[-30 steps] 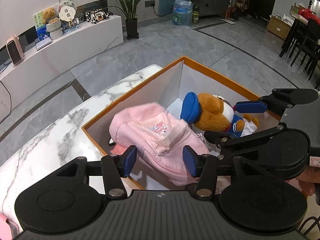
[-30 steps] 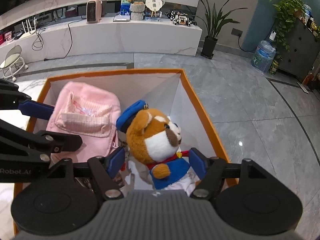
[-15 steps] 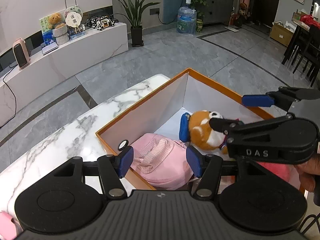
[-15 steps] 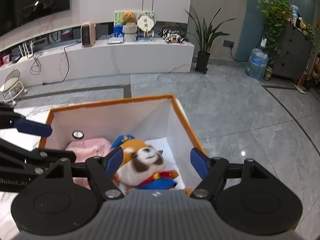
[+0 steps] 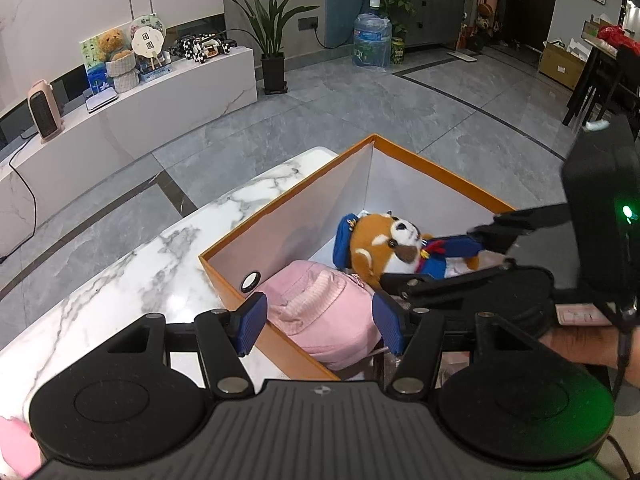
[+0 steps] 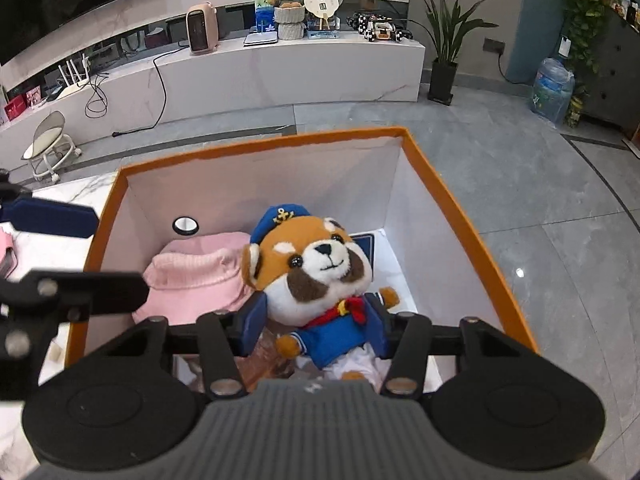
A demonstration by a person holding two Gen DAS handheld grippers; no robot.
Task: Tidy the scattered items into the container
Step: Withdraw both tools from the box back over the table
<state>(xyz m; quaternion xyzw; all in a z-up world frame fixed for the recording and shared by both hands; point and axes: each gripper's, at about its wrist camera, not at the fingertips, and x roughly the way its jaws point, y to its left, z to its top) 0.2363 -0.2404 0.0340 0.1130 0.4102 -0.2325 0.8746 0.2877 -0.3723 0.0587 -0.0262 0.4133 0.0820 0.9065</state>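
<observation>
An orange-rimmed box [image 5: 280,200] [image 6: 460,208] with white inner walls stands on the marble table. Inside lie a pink backpack [image 5: 324,312] [image 6: 196,276] and a sailor plush with a blue cap [image 5: 384,240] [image 6: 316,268]. My right gripper [image 6: 316,328] is shut on the plush's blue-clad body and holds it upright inside the box. My left gripper [image 5: 320,322] is open and empty above the box's near edge, over the backpack. The right gripper also shows in the left wrist view [image 5: 476,256].
The marble table [image 5: 132,264] extends to the left of the box. A pink item [image 5: 16,448] sits at the left view's lower left corner; another pink item [image 6: 6,256] lies on the table left of the box. Grey floor lies beyond.
My right gripper has closed on the plush and turned it upright, facing the camera. My left gripper has stayed open and drawn back slightly from the box.
</observation>
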